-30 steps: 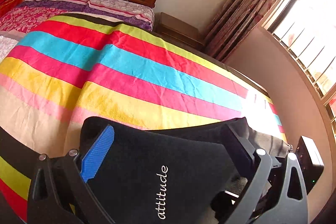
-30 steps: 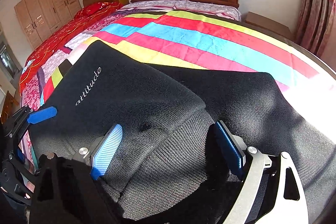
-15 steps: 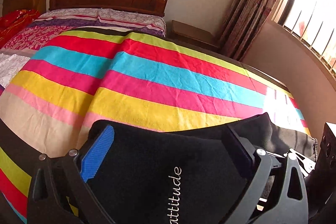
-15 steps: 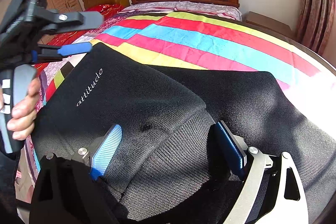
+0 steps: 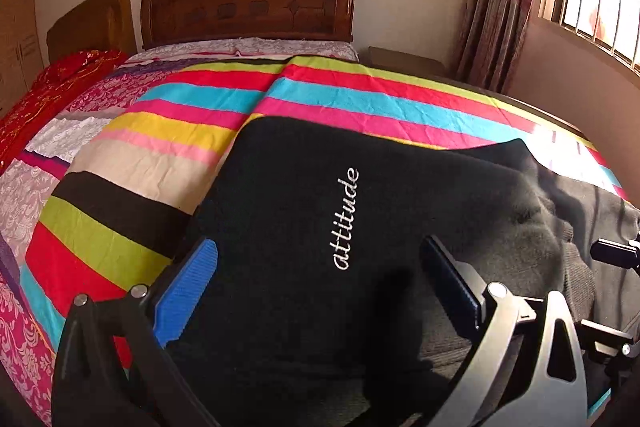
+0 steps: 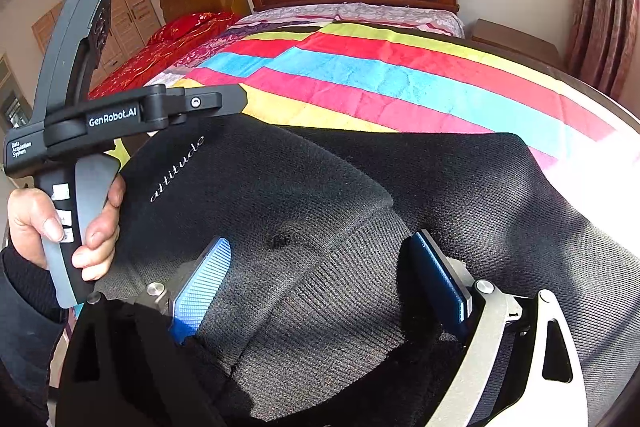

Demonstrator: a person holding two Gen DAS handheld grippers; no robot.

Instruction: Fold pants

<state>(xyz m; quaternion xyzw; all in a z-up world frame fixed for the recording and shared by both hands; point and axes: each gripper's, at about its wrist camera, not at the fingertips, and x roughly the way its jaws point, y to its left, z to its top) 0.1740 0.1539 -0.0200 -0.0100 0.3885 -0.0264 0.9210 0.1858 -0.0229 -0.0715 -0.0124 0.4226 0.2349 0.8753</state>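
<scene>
Pants (image 5: 360,227) lie folded on the striped bedspread (image 5: 168,131), the "attitude" lettering facing up, and your left gripper (image 5: 320,283) hangs over them with its jaws wide and nothing between the pads, probably so you can pick the next edge. From the right wrist, your right gripper (image 6: 320,283) also stands wide, its blue pads (image 6: 202,289) straddling the ribbed waistband without pinching it; it looks placed to steady that end. Your left hand (image 6: 60,227) grips the other tool's handle beside the fabric's left edge.
</scene>
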